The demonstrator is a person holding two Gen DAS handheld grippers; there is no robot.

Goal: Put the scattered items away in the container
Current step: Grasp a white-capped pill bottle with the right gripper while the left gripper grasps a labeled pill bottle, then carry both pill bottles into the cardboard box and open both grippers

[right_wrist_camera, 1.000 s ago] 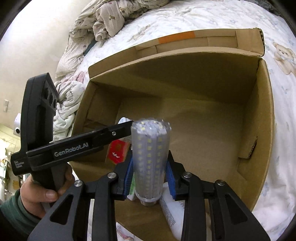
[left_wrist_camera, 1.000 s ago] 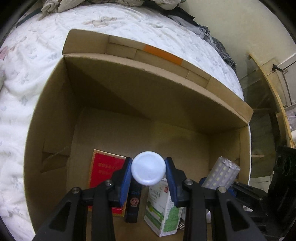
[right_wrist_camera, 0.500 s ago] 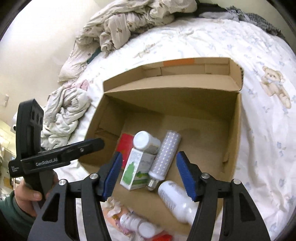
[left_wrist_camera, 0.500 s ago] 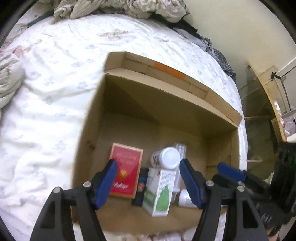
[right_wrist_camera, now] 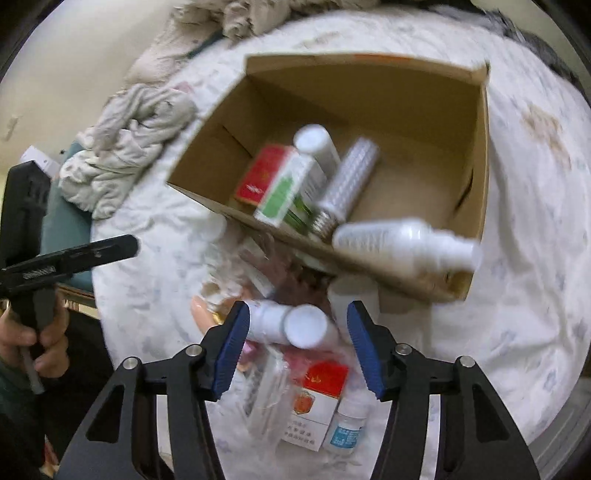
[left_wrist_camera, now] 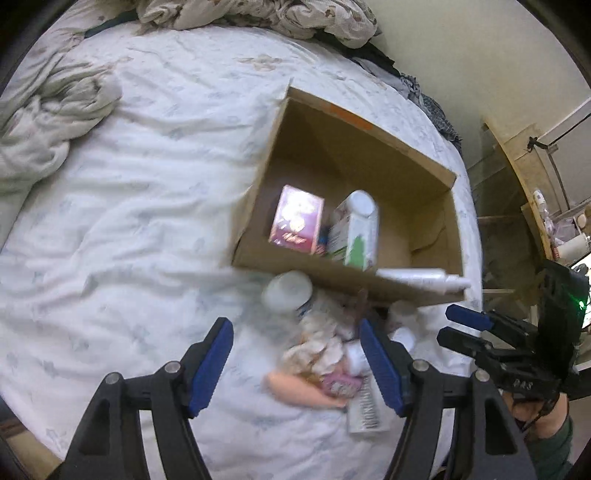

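An open cardboard box (left_wrist_camera: pixel 373 147) (right_wrist_camera: pixel 388 88) stands on the bed. Inside lie a red packet (right_wrist_camera: pixel 264 173), a green-and-white carton (right_wrist_camera: pixel 288 192), a white bottle (right_wrist_camera: pixel 316 140) and an LED corn bulb (right_wrist_camera: pixel 349 177). A white spray bottle (right_wrist_camera: pixel 402 243) rests across the box's near rim. A pile of loose items lies in front of the box: white bottles (right_wrist_camera: pixel 291 325), a red-and-white box (right_wrist_camera: pixel 314 402), a small dropper bottle (right_wrist_camera: pixel 345 428). My left gripper (left_wrist_camera: pixel 297 369) is open and empty above the pile. My right gripper (right_wrist_camera: pixel 295 347) is open and empty, with the white bottles between its fingers.
The bed has a white patterned sheet (left_wrist_camera: pixel 110 221). Crumpled clothes (right_wrist_camera: pixel 125 140) lie left of the box and bedding is heaped at the far edge (left_wrist_camera: pixel 258 14). A wooden shelf (left_wrist_camera: pixel 532 155) stands beyond the bed's right side.
Both grippers opened and dropped the white bottle and the LED bulb into the box, then pulled back and up. They now hang over the loose pile in front of the box.
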